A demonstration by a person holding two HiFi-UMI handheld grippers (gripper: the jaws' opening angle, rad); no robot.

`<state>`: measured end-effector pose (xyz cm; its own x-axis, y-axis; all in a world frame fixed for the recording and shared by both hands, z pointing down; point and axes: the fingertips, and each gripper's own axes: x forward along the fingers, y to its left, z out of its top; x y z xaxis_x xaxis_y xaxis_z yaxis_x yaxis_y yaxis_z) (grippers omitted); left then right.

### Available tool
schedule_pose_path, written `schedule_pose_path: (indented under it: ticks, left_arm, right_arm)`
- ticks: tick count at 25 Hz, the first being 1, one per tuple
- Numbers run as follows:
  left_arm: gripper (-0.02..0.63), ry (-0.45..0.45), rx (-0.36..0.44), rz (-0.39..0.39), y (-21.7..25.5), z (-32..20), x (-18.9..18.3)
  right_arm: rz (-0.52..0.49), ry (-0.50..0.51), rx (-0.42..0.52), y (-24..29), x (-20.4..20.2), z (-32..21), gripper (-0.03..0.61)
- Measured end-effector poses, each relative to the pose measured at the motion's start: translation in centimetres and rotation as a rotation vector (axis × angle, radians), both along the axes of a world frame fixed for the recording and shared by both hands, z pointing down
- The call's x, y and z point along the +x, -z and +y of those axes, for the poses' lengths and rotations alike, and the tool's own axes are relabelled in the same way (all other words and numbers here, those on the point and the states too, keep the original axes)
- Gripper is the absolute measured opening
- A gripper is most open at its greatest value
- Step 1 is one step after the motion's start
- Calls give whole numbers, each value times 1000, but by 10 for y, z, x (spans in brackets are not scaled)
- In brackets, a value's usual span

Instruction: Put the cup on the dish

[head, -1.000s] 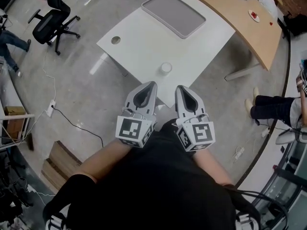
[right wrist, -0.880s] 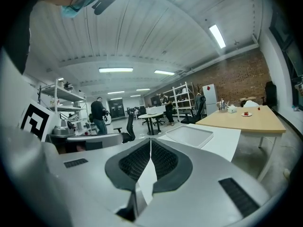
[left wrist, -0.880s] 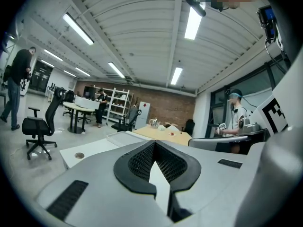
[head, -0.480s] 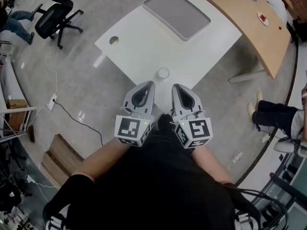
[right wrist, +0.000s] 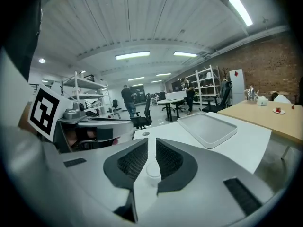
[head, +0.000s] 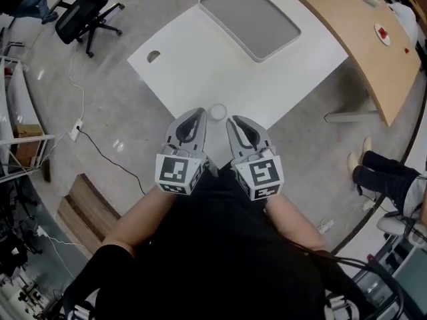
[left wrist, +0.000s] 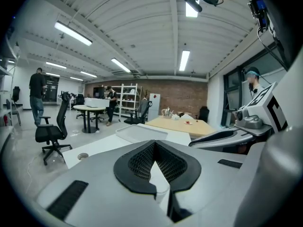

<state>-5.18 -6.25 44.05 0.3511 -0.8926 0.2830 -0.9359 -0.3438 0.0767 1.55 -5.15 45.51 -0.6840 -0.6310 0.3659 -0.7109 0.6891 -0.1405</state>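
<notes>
The cup (head: pixel 219 112), just ahead of the left gripper (head: pixel 198 114) and right gripper (head: pixel 235 121), is mostly hidden behind the jaws in both gripper views. The hands are hidden under the grippers. Far right of them, a person (head: pixel 381 179) is cut by the edge; things on the wooden table (head: pixel 347 19) are too small to tell.

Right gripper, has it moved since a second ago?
Yes. The right gripper has come forward toward the cup on the white table, and its tip is now almost beside the cup.

Open-plan office-workshop: white desk (head: pixel 193 65), swivel chair (head: pixel 85 11), metal shelving (left wrist: pixel 127 98), brick wall (left wrist: pixel 182 96), ceiling strip lights (left wrist: pixel 73 33).
</notes>
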Motion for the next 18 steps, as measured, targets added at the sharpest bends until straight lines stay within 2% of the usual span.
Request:
schedule_pose_path:
  ticks: [6,7,9,10,15,18]
  left_arm:
    - [8,22,-57,-21,-42,-21,-16]
    - [8,24,-68,-21,-48,-24,-20]
    - [8,25,-87,-22,-59,-31,-25]
    - [8,24,-95,-22,-64,-36,-27]
    - [8,12,-124,-22,-86,-52,-38]
    - [8,-4,-149,-20,-102,-58,-45]
  right_arm:
    - [67,79,-71,-44,-18,-7,20]
    - [79,97,-90,-52,-22,-7,44]
    - [110,137,-131,-69,-30,-7,163]
    - [130,152,-150,-78,-33,-9,187]
    - [228,193,-216,-121,-48,-14,242]
    - [281,185,-219,-140,-54,-24,252]
